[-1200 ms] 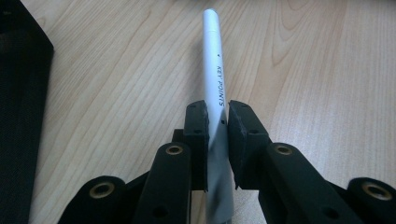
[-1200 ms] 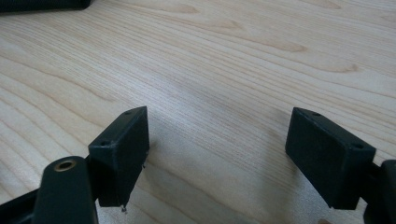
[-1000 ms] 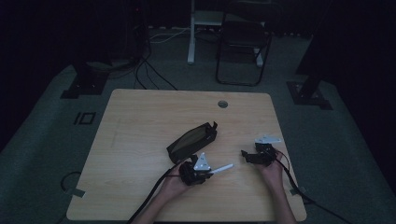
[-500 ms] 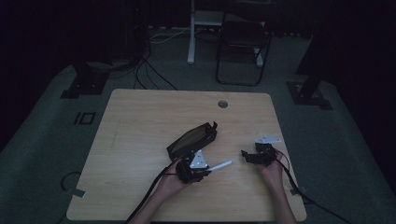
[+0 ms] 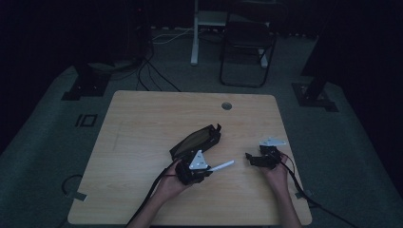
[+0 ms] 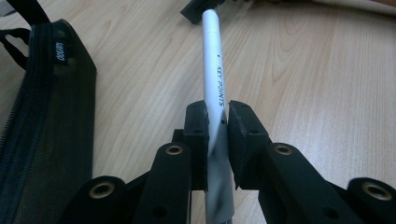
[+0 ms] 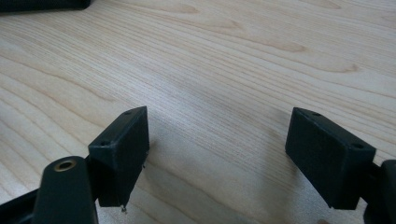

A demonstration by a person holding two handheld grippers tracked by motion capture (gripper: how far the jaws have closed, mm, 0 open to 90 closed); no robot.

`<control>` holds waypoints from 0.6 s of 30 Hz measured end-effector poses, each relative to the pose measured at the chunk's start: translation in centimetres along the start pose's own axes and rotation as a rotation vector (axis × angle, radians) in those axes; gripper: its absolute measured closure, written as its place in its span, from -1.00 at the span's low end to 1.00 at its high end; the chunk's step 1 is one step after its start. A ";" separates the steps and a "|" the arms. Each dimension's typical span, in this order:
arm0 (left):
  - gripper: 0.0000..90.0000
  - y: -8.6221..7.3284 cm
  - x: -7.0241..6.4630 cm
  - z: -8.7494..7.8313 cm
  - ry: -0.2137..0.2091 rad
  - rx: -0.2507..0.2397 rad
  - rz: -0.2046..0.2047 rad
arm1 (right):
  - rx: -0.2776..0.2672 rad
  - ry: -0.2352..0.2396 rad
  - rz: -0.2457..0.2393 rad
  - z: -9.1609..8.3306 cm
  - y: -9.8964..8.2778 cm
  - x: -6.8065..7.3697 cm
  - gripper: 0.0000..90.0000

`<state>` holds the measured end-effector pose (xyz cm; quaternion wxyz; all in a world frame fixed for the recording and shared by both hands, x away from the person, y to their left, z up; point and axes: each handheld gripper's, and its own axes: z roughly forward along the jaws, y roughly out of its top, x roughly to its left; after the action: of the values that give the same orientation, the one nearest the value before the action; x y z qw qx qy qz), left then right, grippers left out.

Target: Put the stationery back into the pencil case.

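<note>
high view overlooks table (image 5: 142, 123); claw views skim it closely.

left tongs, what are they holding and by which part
The left tongs clamp a white pen near its rear end; the right tongs hold nothing.

2 forearms come in from the near edge of the tabletop. The left hand (image 5: 172, 183) holds the left gripper (image 5: 209, 169) low, its jaws pointing right and clamped together on a thin white pen (image 6: 214, 84). Well apart on the right, the right hand (image 5: 275, 172) holds the right gripper (image 5: 249, 158) pointing left, its jaws standing wide apart just above the wood.
</note>
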<state>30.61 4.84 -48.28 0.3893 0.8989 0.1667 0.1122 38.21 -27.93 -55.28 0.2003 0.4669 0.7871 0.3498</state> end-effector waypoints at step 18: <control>0.75 0.3 0.6 -1.4 0.012 -0.021 0.006 | 0.000 0.000 0.000 0.0 0.0 0.0 -0.52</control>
<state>30.74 5.81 -47.10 0.3974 0.8946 0.1650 0.1204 38.21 -27.93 -55.28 0.2003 0.4669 0.7871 0.3498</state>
